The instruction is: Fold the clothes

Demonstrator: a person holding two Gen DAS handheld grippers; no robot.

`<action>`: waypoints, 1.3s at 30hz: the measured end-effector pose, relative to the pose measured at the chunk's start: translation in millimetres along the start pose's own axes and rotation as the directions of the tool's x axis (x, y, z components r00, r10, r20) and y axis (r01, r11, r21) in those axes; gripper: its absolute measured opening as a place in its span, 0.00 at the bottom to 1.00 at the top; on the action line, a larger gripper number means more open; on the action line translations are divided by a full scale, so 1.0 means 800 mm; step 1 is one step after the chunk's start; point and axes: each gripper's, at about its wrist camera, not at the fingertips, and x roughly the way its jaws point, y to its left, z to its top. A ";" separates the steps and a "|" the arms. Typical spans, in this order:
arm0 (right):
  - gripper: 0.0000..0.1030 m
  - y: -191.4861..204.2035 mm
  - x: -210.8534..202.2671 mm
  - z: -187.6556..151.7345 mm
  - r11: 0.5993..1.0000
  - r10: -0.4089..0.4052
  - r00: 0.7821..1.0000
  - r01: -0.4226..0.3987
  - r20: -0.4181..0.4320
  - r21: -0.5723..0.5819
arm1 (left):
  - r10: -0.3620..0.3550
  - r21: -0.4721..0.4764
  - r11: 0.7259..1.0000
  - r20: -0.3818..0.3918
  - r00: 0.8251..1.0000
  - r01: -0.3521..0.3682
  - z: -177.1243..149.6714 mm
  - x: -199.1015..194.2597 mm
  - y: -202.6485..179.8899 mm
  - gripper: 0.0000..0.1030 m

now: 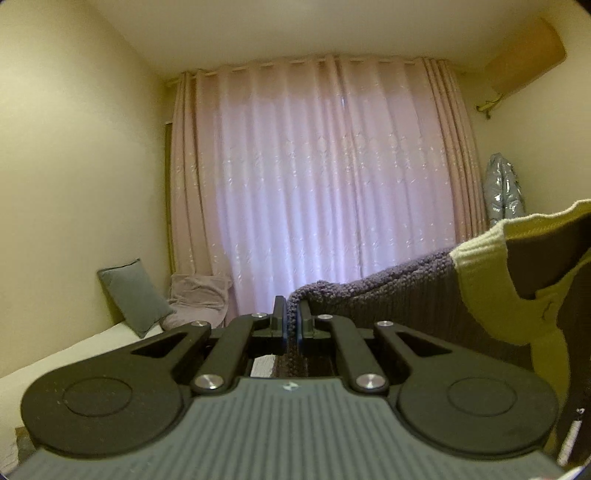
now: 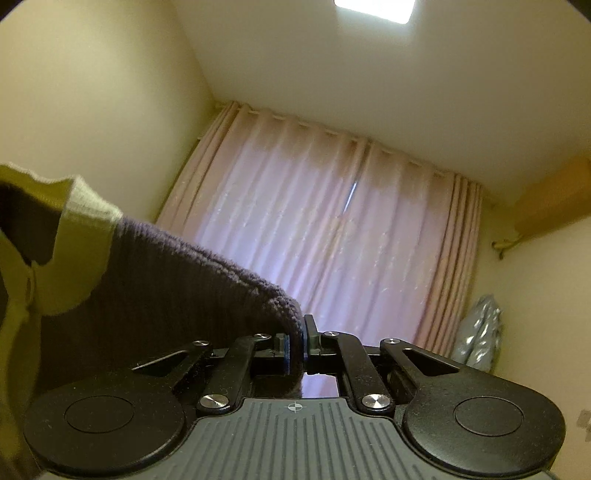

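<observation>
A dark purple knitted sweater (image 1: 388, 295) with a cream ribbed collar (image 1: 480, 247) hangs lifted in the air between my two grippers. My left gripper (image 1: 292, 317) is shut on its knitted edge, and the cloth runs off to the right. My right gripper (image 2: 295, 339) is shut on the other edge of the sweater (image 2: 166, 288), and the cloth runs off to the left, where the cream collar (image 2: 92, 203) shows. Both cameras point up and forward at the room.
A pink curtain (image 1: 325, 184) covers the far wall. A grey pillow (image 1: 135, 295) and a pink cloth (image 1: 199, 299) lie on a white bed (image 1: 55, 362) at the left. A silver padded jacket (image 1: 502, 184) hangs at the right. A ceiling lamp (image 2: 373, 9) is overhead.
</observation>
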 end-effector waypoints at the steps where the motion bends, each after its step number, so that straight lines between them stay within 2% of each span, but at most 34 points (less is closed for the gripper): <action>1: 0.05 -0.003 0.008 -0.004 1.000 -0.001 1.000 0.001 -0.012 -0.007 | -0.006 0.002 1.000 -0.011 1.000 0.006 0.001 0.019 0.000 0.05; 4: 0.05 -0.006 0.056 -0.029 1.000 -0.003 0.996 0.001 -0.084 -0.023 | -0.033 -0.001 0.999 -0.091 0.995 0.033 -0.010 0.100 -0.001 0.05; 6: 0.05 -0.002 0.109 -0.062 1.000 0.002 0.985 -0.006 -0.172 -0.021 | -0.065 -0.015 0.998 -0.174 0.983 0.064 -0.032 0.180 -0.002 0.05; 7: 0.05 0.003 0.137 -0.083 1.000 0.007 0.975 -0.010 -0.223 -0.015 | -0.085 -0.026 0.996 -0.225 0.971 0.082 -0.049 0.226 -0.003 0.06; 8: 0.05 0.008 0.176 -0.111 1.000 0.008 0.958 -0.008 -0.288 0.001 | -0.107 -0.039 0.994 -0.280 0.954 0.101 -0.069 0.276 -0.004 0.11; 9: 0.05 0.014 0.215 -0.139 1.000 0.012 0.933 -0.007 -0.359 0.016 | -0.104 -0.029 0.995 -0.335 0.936 0.100 -0.095 0.323 -0.011 0.14; 10: 0.10 0.021 0.260 -0.171 0.999 0.023 0.883 -0.008 -0.468 0.035 | -0.085 -0.006 0.996 -0.390 0.917 0.090 -0.123 0.370 -0.020 0.19; 11: 0.23 0.029 0.300 -0.208 0.999 0.028 0.811 0.004 -0.584 0.054 | -0.066 0.017 0.997 -0.442 0.894 0.082 -0.151 0.416 -0.029 0.19; 12: 0.47 0.035 0.325 -0.240 0.997 0.019 0.756 0.031 -0.655 0.065 | -0.048 0.052 0.995 -0.489 0.871 0.084 -0.180 0.454 -0.039 0.20; 13: 0.53 0.042 0.348 -0.271 0.996 0.012 0.704 0.058 -0.711 0.075 | -0.039 0.076 0.993 -0.532 0.846 0.093 -0.207 0.478 -0.046 0.20; 14: 0.54 0.048 0.355 -0.299 0.992 0.009 0.683 0.084 -0.730 0.092 | -0.033 0.090 0.991 -0.572 0.820 0.103 -0.233 0.498 -0.052 0.21; 15: 0.59 0.055 0.357 -0.327 0.989 0.009 0.641 0.107 -0.768 0.101 | -0.045 0.082 0.989 -0.609 0.792 0.119 -0.260 0.509 -0.054 0.21; 17: 0.60 0.067 0.341 -0.369 0.981 0.029 0.584 0.138 -0.811 0.134 | -0.095 0.025 0.988 -0.677 0.730 0.151 -0.313 0.506 -0.050 0.22; 19: 0.60 0.077 0.298 -0.409 0.967 0.081 0.522 0.165 -0.849 0.193 | -0.140 -0.034 0.985 -0.740 0.658 0.172 -0.365 0.492 -0.044 0.22; 21: 0.60 0.086 0.249 -0.450 0.950 0.139 0.425 0.198 -0.895 0.242 | -0.173 -0.088 0.981 -0.802 0.572 0.173 -0.414 0.462 -0.040 0.22; 22: 0.60 0.078 0.248 -0.461 0.939 0.176 0.385 0.209 -0.906 0.271 | -0.187 -0.115 0.979 -0.831 0.525 0.168 -0.436 0.443 -0.040 0.22; 24: 0.60 0.085 0.212 -0.483 0.909 0.246 0.297 0.259 -0.923 0.326 | -0.212 -0.168 0.976 -0.872 0.441 0.137 -0.468 0.406 -0.038 0.21; 25: 0.60 0.089 0.193 -0.494 0.892 0.282 0.253 0.285 -0.925 0.350 | -0.223 -0.189 0.974 -0.881 0.416 0.123 -0.476 0.388 -0.039 0.21; 26: 0.60 0.094 0.178 -0.501 0.877 0.315 0.212 0.307 -0.925 0.369 | -0.233 -0.205 0.972 -0.887 0.399 0.111 -0.483 0.370 -0.041 0.21; 27: 0.60 0.103 0.180 -0.496 0.876 0.329 0.185 0.308 -0.926 0.372 | -0.242 -0.221 0.970 -0.892 0.381 0.099 -0.489 0.352 -0.043 0.21; 28: 0.60 0.110 0.180 -0.493 0.875 0.342 0.160 0.305 -0.926 0.376 | -0.243 -0.224 0.970 -0.894 0.376 0.092 -0.492 0.338 -0.047 0.21; 29: 0.60 0.113 0.175 -0.495 0.879 0.356 0.145 0.284 -0.923 0.383 | -0.239 -0.221 0.971 -0.895 0.377 0.089 -0.493 0.325 -0.051 0.21; 33: 0.60 0.116 0.167 -0.523 0.895 0.389 0.086 0.202 -0.917 0.398 | -0.207 -0.210 0.977 -0.897 0.391 0.036 -0.501 0.295 -0.065 0.21; 35: 0.59 0.112 0.166 -0.540 0.885 0.418 0.083 0.187 -0.905 0.426 | -0.189 -0.207 0.978 -0.893 0.409 0.000 -0.504 0.284 -0.072 0.21; 36: 0.26 0.107 0.166 -0.544 0.873 0.445 0.097 0.175 -0.890 0.455 | -0.179 -0.203 0.979 -0.891 0.418 -0.014 -0.503 0.278 -0.074 0.21; 37: 0.11 0.101 0.166 -0.544 0.858 0.479 0.105 0.150 -0.871 0.491 | -0.170 -0.198 0.980 -0.888 0.427 -0.022 -0.501 0.271 -0.074 0.21; 39: 0.11 0.086 0.164 -0.535 0.864 0.485 0.123 0.089 -0.866 0.496 | -0.148 -0.181 0.983 -0.884 0.445 -0.034 -0.496 0.255 -0.075 0.21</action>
